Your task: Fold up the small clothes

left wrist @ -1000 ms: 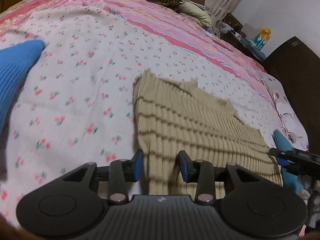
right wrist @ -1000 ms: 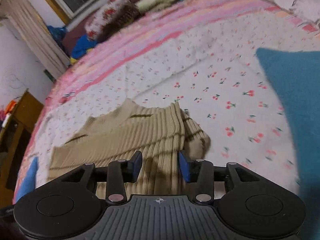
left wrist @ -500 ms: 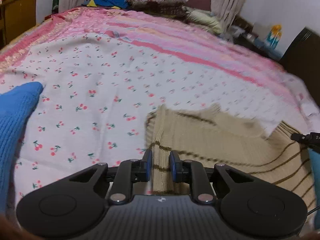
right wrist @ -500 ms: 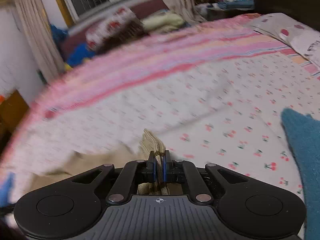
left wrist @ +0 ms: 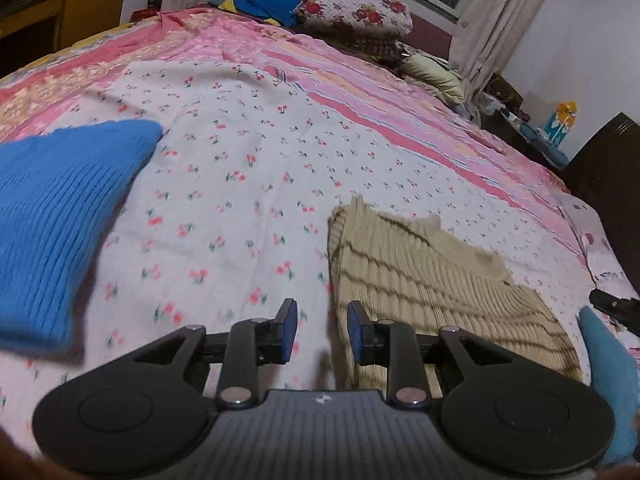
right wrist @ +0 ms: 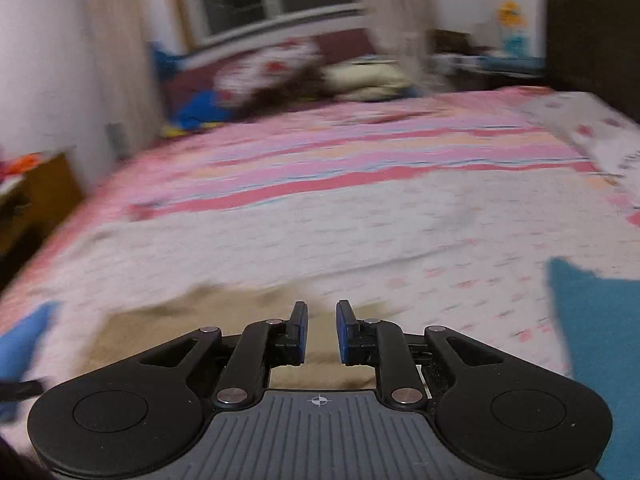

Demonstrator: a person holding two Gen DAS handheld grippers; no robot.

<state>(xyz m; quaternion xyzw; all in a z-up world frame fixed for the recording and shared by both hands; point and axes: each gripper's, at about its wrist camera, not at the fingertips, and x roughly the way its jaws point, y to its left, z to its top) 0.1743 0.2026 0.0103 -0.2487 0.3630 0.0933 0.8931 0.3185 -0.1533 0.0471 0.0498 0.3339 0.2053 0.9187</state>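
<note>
A cherry-print bedsheet (left wrist: 248,168) spreads wide; on it the beige striped knit top (left wrist: 432,280) lies flat. Over its near-left edge the left gripper (left wrist: 322,330) has just opened, empty; the right gripper (right wrist: 322,330) likewise, above its blurred fabric

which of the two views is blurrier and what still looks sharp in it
Right wrist view: heavy motion smear over the bedsheet and beige sweater; only the right tool stays crisp. Left wrist view: mostly sharp, slight blur near the left tool.
</note>
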